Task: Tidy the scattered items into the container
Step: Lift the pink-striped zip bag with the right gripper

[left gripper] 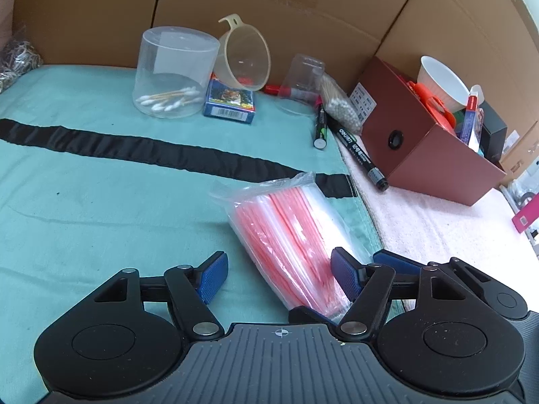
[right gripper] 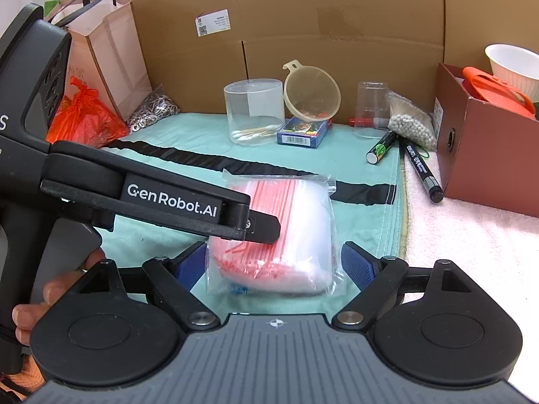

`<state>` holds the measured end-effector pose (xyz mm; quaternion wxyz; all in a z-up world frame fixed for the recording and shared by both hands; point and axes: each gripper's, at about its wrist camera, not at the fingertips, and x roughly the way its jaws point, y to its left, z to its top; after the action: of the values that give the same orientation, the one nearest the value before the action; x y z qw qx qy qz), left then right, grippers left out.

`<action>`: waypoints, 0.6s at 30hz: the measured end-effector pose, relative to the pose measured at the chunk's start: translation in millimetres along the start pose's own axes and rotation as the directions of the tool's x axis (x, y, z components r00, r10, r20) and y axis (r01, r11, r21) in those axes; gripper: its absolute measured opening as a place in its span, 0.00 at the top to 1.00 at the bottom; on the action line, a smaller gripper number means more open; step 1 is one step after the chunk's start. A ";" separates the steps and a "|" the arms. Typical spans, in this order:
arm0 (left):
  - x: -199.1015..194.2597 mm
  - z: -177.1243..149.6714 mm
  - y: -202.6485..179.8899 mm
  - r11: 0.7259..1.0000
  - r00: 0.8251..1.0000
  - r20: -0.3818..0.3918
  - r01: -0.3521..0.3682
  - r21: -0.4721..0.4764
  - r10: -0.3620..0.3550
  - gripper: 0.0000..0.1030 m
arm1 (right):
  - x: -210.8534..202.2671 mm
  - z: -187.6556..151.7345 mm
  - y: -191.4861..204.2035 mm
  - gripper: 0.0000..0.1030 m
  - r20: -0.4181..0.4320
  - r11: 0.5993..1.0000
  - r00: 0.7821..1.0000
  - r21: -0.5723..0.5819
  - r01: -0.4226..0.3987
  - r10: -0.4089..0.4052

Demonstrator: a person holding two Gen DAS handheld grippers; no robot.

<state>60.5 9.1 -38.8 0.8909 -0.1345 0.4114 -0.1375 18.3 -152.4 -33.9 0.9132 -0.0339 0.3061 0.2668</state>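
1. Right gripper (right gripper: 274,266): my jaws stand wide, one blue pad on each side of the packet of zip bags (right gripper: 273,232); neither pad presses on it, so nothing is held
2. Left gripper (left gripper: 281,279): jaws also wide and empty. In the left wrist view the packet lies on the green cloth (left gripper: 101,208), its near end beside my right-hand pad; whether they touch I cannot tell. In the right wrist view one finger of this gripper hangs over the packet's near left part
3. Middle ground, loose on the cloth and the pale towel: battery (left gripper: 320,129), black marker (left gripper: 358,153)
4. Far row against the cardboard: clear tub with cotton swabs (left gripper: 175,74), card box (left gripper: 229,102), yellow funnel (left gripper: 244,59), clear cup (left gripper: 303,79), bag of white beads (left gripper: 340,102)
5. Container: the brown box (left gripper: 427,149) stands at far right, well apart from the packet. It already holds a white cup (left gripper: 443,79), orange items and more
6. Progress, as a judgement: partly done; the packet and all items in 3 and 4 remain outside. The packet looks like the step in hand
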 end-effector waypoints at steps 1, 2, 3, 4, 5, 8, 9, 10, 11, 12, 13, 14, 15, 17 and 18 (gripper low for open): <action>1.0 1.0 -0.1 1.000 1.000 -0.001 0.003 0.003 -0.003 0.25 | 2.9 0.5 -0.6 0.13 -0.004 1.000 1.000 0.002 -0.002 0.002; 2.0 2.0 -0.2 1.000 1.000 -0.002 0.006 0.007 -0.006 0.26 | 5.7 0.9 -1.3 0.13 -0.008 1.000 1.000 0.006 -0.005 0.005; 3.2 2.9 -0.4 1.000 1.000 -0.002 0.008 0.011 -0.008 0.26 | 8.2 0.9 -1.6 0.13 -0.012 1.000 1.000 0.011 -0.004 0.004; 4.4 3.6 -0.7 1.000 1.000 -0.003 0.010 0.015 -0.010 0.27 | 10.9 0.9 -2.4 0.13 -0.014 1.000 1.000 0.017 -0.002 0.003; 5.6 4.4 -0.7 1.000 1.000 -0.004 0.014 0.018 -0.014 0.30 | 13.4 1.0 -3.5 0.13 -0.019 1.000 1.000 0.024 -0.004 0.005; 7.8 6.8 -2.1 0.999 1.000 -0.009 0.028 0.037 -0.028 0.39 | 18.9 0.9 -5.3 0.13 -0.027 0.999 1.000 0.036 -0.009 0.010; 8.3 7.6 -2.7 0.998 0.999 -0.009 0.032 0.045 -0.031 0.40 | 20.3 0.7 -5.4 0.14 -0.029 0.999 1.000 0.037 -0.010 0.011; 8.6 8.0 -3.0 0.998 0.999 -0.010 0.034 0.051 -0.033 0.40 | 21.3 0.9 -5.4 0.14 -0.032 0.999 0.999 0.039 -0.013 0.015; 9.0 8.2 -2.7 0.998 0.999 -0.010 0.036 0.054 -0.036 0.40 | 21.7 1.1 -5.6 0.15 -0.034 0.999 0.999 0.043 -0.018 0.020; 9.5 8.4 -1.9 0.998 0.999 -0.010 0.039 0.054 -0.039 0.40 | 22.1 1.8 -6.0 0.16 -0.035 0.999 0.999 0.047 -0.023 0.025; 9.9 8.6 -0.6 0.998 0.999 -0.011 0.043 0.050 -0.042 0.40 | 22.2 2.5 -6.2 0.17 -0.036 0.998 0.999 0.048 -0.028 0.030; 10.5 8.9 0.5 0.998 0.999 -0.011 0.047 0.045 -0.046 0.40 | 22.6 2.8 -6.0 0.17 -0.036 0.999 0.999 0.046 -0.028 0.030; 11.3 9.1 1.4 0.998 0.999 -0.012 0.050 0.040 -0.050 0.40 | 23.5 2.9 -6.0 0.17 -0.036 0.999 0.999 0.045 -0.027 0.029; 13.2 10.0 2.2 0.998 0.998 -0.014 0.058 0.035 -0.057 0.40 | 25.9 3.1 -6.0 0.17 -0.036 0.999 0.999 0.048 -0.024 0.026; 13.9 10.2 1.9 0.998 0.998 -0.015 0.060 0.036 -0.059 0.41 | 26.6 3.0 -5.6 0.17 -0.035 0.999 0.999 0.043 -0.021 0.022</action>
<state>77.3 7.2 -42.7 0.8857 -0.1297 0.4111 -0.1723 40.6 -144.1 -47.4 0.9053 -0.0159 0.3282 0.2694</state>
